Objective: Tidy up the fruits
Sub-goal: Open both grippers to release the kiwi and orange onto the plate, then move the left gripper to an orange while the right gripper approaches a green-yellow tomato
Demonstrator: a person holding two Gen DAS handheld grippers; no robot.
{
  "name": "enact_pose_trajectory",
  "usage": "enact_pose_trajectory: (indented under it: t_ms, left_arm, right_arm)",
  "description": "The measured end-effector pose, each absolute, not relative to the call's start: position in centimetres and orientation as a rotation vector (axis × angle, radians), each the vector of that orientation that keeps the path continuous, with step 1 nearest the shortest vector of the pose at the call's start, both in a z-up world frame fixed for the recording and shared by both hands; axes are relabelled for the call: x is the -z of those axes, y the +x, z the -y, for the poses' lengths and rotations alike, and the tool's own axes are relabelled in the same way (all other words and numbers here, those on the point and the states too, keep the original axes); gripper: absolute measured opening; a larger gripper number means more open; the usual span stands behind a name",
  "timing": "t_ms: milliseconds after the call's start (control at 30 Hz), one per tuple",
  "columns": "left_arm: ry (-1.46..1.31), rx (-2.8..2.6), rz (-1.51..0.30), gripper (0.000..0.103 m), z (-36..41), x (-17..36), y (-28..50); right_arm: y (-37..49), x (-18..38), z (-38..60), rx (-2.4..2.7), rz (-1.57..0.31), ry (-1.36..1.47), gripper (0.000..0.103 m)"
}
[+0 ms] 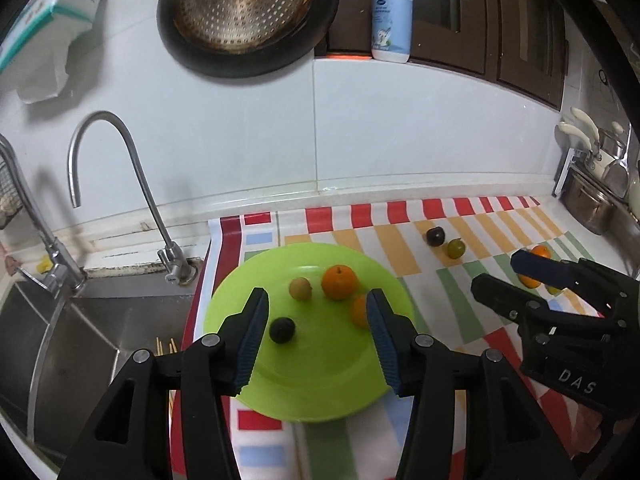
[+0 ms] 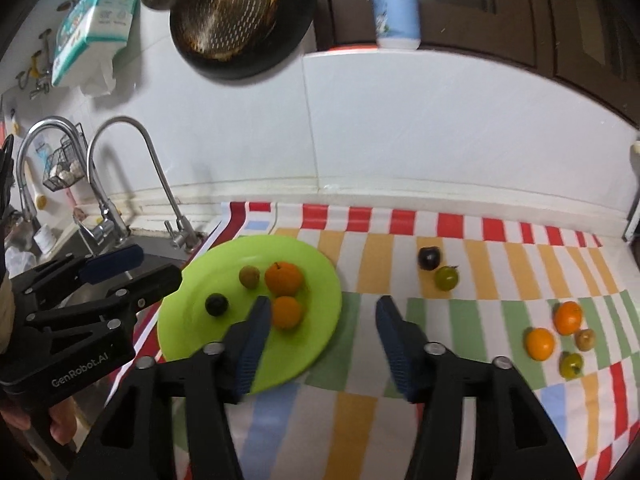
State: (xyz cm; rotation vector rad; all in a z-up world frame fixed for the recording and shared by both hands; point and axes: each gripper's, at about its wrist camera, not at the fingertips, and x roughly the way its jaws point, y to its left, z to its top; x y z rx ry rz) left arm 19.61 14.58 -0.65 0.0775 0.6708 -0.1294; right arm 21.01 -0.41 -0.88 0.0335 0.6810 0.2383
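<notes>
A lime-green plate (image 1: 304, 384) (image 2: 188, 336) lies on the striped cloth beside the sink. On it rest two oranges (image 1: 339, 282) (image 2: 283, 278), a tan fruit (image 1: 300, 289) (image 2: 249, 277) and a dark plum (image 1: 282, 330) (image 2: 216, 305). My left gripper (image 1: 318, 300) hangs open above the plate, nothing between its fingers. My right gripper (image 2: 322, 306) is open over the plate's right edge, also empty. Loose on the cloth lie a dark plum (image 2: 429, 258), a green fruit (image 2: 447, 278), and a cluster of two oranges (image 2: 540, 344) with two small fruits (image 2: 571, 365) at the right.
A steel sink (image 1: 80, 332) with two faucets (image 1: 120, 160) is left of the plate. A pan and strainer (image 1: 244, 12) hang on the tiled wall; a soap bottle (image 1: 392, 16) stands on the ledge. Pots and utensils (image 1: 592, 196) crowd the far right.
</notes>
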Motion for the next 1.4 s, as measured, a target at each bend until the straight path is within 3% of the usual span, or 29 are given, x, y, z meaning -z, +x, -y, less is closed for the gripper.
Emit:
enact_pose_trajectory:
  t_ms: [333,900,1400]
  left_arm:
    - [0.038,0.091,-0.616,0.062,-9.8,-1.0,16.1]
    - [0.053,0.137,-0.539,0.068,-1.8,-2.9,13.2]
    - [0.091,0.250,-0.541,0.071,4.3,-1.3,13.9]
  right_arm:
    - [18.3,-0.9,6.0,-0.236,-0.644,0.030,0.057]
    - [14.5,-2.3,15.3,-0.173,-0.598,0.033,0.057]
    - [14.1,-1.5,20.7,-0.126,-0.610,0.009,0.057]
